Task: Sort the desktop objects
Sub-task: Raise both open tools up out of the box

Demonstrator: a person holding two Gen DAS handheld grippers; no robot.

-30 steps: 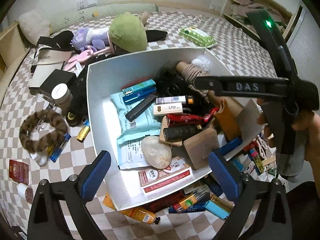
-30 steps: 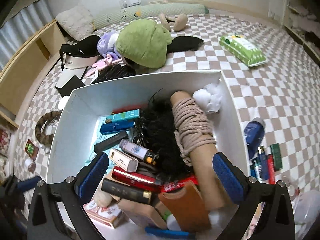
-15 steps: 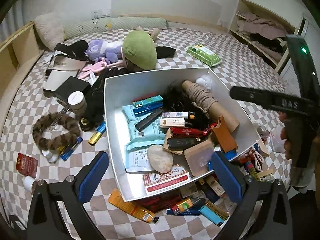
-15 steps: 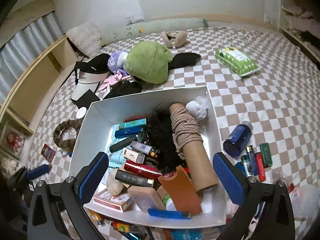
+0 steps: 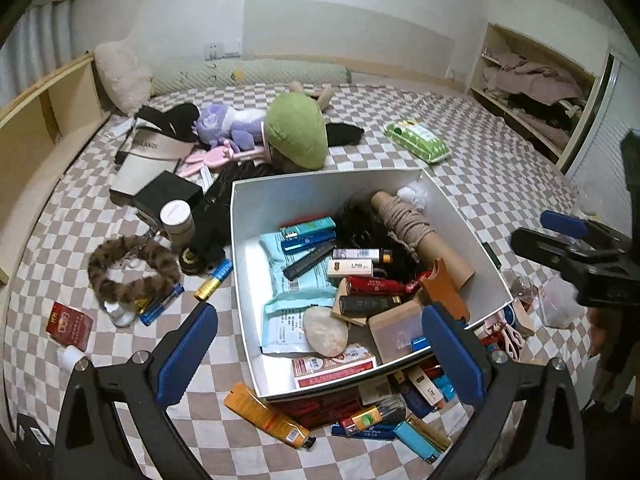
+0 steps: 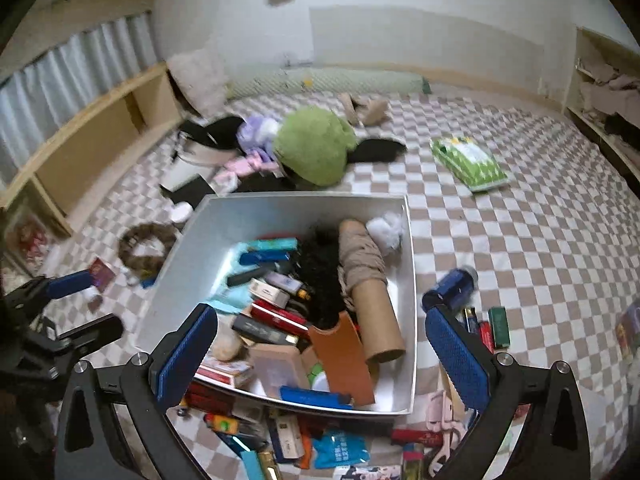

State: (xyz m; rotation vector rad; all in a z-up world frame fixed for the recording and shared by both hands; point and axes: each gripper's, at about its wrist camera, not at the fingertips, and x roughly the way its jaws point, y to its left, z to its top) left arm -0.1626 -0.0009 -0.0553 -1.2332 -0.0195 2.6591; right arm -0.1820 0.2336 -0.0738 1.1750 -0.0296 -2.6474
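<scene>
A white box sits on the checkered bed, full of small items: a rope-wrapped cardboard tube, teal packets, lighters, a pale stone and a brown leather case. It also shows in the right wrist view. My left gripper is open and empty, high above the box's near edge. My right gripper is open and empty above the box's near side; it also appears at the right of the left wrist view.
Loose lighters and packets lie in front of the box. A fur ring, batteries, a red card and a white jar lie left. A green plush, visor and wipes pack lie behind. A blue bottle lies right.
Both grippers have pulled up and back from the box, so more of the bed and room shows. The right gripper has moved off to the right in the left view. Both stay open.
</scene>
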